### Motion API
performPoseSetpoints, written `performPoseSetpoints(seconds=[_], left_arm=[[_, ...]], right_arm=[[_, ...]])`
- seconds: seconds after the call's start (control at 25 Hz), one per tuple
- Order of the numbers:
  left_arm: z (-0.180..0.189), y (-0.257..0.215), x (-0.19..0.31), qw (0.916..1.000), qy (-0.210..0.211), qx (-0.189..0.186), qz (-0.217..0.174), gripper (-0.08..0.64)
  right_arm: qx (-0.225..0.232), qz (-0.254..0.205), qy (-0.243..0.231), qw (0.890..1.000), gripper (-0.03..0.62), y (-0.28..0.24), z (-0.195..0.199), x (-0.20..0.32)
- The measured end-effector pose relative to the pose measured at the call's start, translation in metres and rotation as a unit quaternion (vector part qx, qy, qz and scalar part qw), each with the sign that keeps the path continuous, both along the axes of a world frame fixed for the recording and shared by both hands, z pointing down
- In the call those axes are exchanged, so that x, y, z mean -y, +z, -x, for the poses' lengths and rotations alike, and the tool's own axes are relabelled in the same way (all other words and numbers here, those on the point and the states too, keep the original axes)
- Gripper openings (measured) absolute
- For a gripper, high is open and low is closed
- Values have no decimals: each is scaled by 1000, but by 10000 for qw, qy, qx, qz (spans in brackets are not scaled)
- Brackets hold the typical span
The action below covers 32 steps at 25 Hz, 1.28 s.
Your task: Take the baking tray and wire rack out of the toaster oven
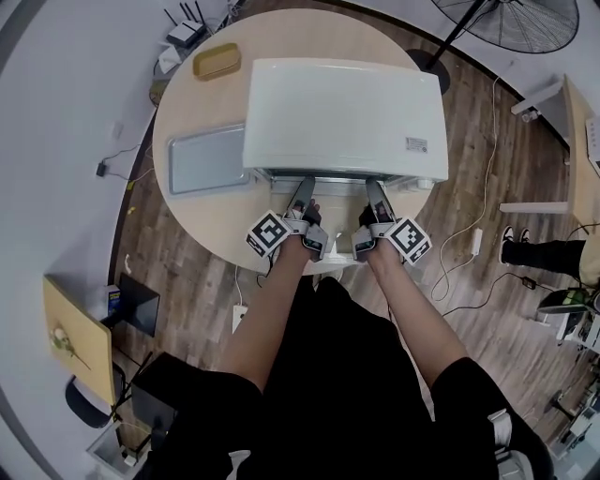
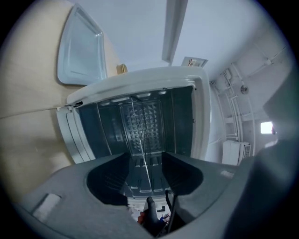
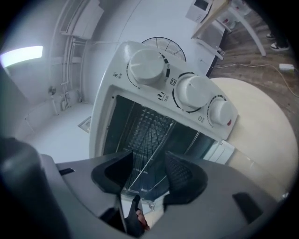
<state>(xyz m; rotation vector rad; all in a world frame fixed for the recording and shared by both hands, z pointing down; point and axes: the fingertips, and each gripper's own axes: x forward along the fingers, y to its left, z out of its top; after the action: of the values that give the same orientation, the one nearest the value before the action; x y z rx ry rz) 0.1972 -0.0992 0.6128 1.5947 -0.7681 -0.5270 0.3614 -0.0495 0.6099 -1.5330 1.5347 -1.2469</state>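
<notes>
The white toaster oven (image 1: 342, 117) stands on the round table (image 1: 187, 220) with its front open toward me. Inside it the wire rack (image 2: 145, 156) (image 3: 154, 149) shows edge-on as thin wires. My left gripper (image 1: 302, 192) (image 2: 145, 161) and right gripper (image 1: 375, 192) (image 3: 148, 170) both reach into the oven mouth, side by side. Each is open, and the rack's front edge runs through the gap between the jaws without the pads pressing on it. The grey baking tray (image 1: 208, 159) (image 2: 79, 46) lies flat on the table, left of the oven.
Three white knobs (image 3: 187, 91) line the oven's front panel. A tan case (image 1: 217, 61) lies at the table's far edge. The open oven door (image 1: 328, 264) hangs under my hands. A floor fan (image 1: 516, 19) stands beyond the table, and cables (image 1: 483, 187) cross the wooden floor.
</notes>
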Motion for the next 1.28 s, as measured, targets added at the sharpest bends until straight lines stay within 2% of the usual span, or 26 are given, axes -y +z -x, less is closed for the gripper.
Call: performPoseSetpoints(seconds=[0.2, 0.4, 0.6, 0.72, 0.84, 0.88, 0.92, 1.08, 1.28], left_arm=[[-8, 5, 29, 10000, 74, -56, -13, 206], [-10, 11, 55, 9996, -162, -163, 136, 206], [-10, 12, 74, 9995, -230, -189, 101, 203], [-8, 10, 82, 9996, -292, -31, -21, 157], [-6, 13, 86, 9991, -413, 36, 78, 65], [-5, 15, 87, 9989, -438, 67, 124, 37], [-3, 16, 87, 9988, -450, 82, 153, 22], [-1, 15, 86, 9987, -468, -72, 170, 18], [-1, 14, 77, 9986, -455, -191, 175, 18]], right_arm=[[171, 17, 281, 9995, 195, 9, -5, 26], [260, 45, 650, 9975, 193, 15, -22, 44], [301, -19, 602, 9977, 193, 13, -27, 61], [307, 19, 603, 9977, 193, 14, -27, 69], [404, 148, 532, 9977, 189, 19, -26, 71], [432, 177, 505, 9976, 179, 20, -25, 71], [431, 201, 486, 9977, 137, 20, -24, 71], [473, 243, 539, 9971, 40, 24, -25, 68], [617, 232, 488, 9966, 29, 23, -23, 60]])
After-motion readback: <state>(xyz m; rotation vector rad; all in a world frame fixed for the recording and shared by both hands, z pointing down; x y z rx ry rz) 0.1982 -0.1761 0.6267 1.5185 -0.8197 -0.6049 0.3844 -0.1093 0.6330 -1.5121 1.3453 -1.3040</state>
